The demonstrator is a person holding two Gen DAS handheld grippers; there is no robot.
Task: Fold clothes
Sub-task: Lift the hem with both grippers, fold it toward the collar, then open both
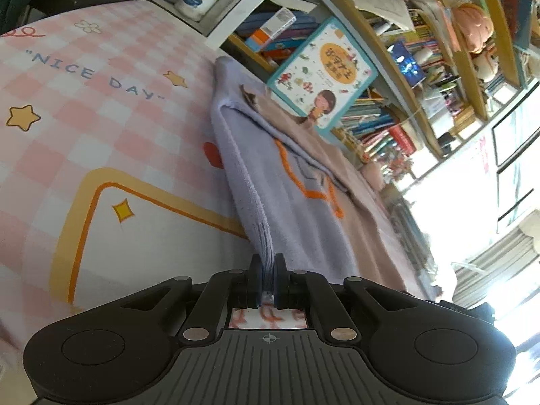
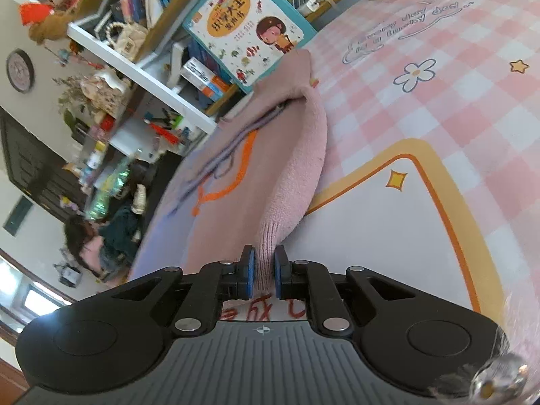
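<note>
A two-tone knit sweater, lavender point(image 1: 287, 209) on one half and pink point(image 2: 297, 168) on the other, with an orange outline across its front, is lifted off the pink checked bed cover point(image 1: 101, 125). My left gripper point(image 1: 268, 270) is shut on the lavender ribbed hem. My right gripper point(image 2: 265, 266) is shut on the pink ribbed hem. The garment stretches away from both grippers toward the bookshelf, its far end resting on the bed.
A teal picture book point(image 1: 324, 74) leans against a crowded bookshelf point(image 1: 422, 67) just beyond the bed; it also shows in the right wrist view point(image 2: 246, 23). The bed cover point(image 2: 438, 118) spreads wide beside the sweater. A dark desk with bottles point(image 2: 101, 168) stands far off.
</note>
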